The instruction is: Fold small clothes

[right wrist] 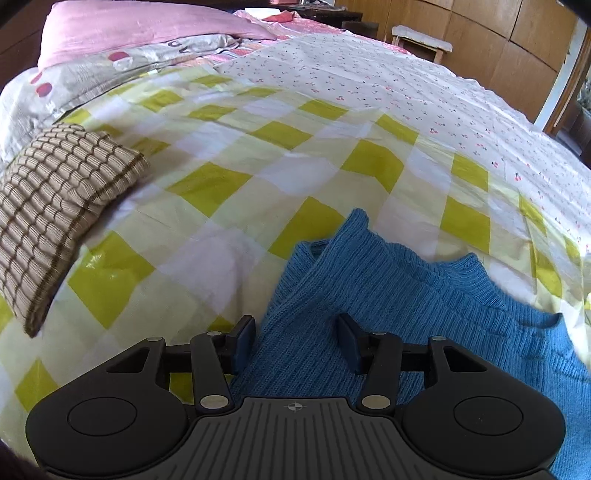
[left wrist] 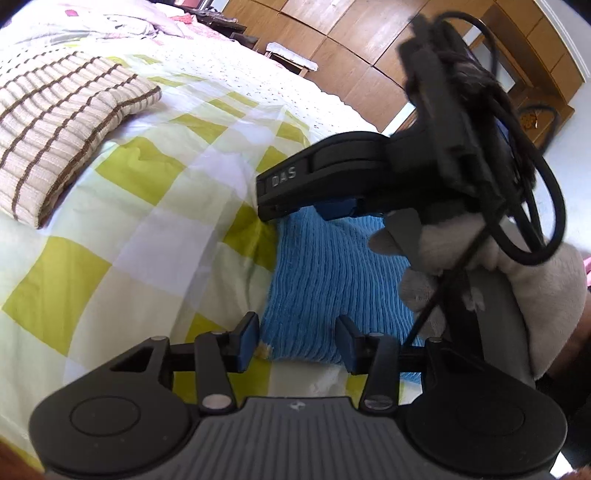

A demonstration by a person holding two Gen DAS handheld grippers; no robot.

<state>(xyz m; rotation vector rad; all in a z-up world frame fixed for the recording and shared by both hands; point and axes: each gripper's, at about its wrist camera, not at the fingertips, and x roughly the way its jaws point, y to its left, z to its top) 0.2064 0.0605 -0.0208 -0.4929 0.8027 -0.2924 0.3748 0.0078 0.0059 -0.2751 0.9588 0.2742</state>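
Note:
A blue knitted garment [left wrist: 328, 280] lies bunched on the checked bedsheet [left wrist: 147, 229]. My left gripper [left wrist: 298, 341] hovers over its near left corner, open, with the knit lying loose between the fingers. In the left wrist view my right gripper [left wrist: 266, 199] reaches in from the right, held by a gloved hand [left wrist: 461, 247], its tips at the garment's far edge. In the right wrist view the right gripper [right wrist: 295, 343] is open above the folds of the blue garment [right wrist: 406, 295], its pads clear of the fabric. A folded beige garment with brown stripes [left wrist: 55, 122] [right wrist: 55, 218] rests to the left.
The bed carries a cherry-print sheet [right wrist: 424, 92] at the far right and a pink pillow and quilt [right wrist: 129, 29] at the head. Wooden wardrobes [left wrist: 351, 48] and a small stool [right wrist: 421, 42] stand beyond the bed. The right gripper's cable [left wrist: 554, 206] loops near the hand.

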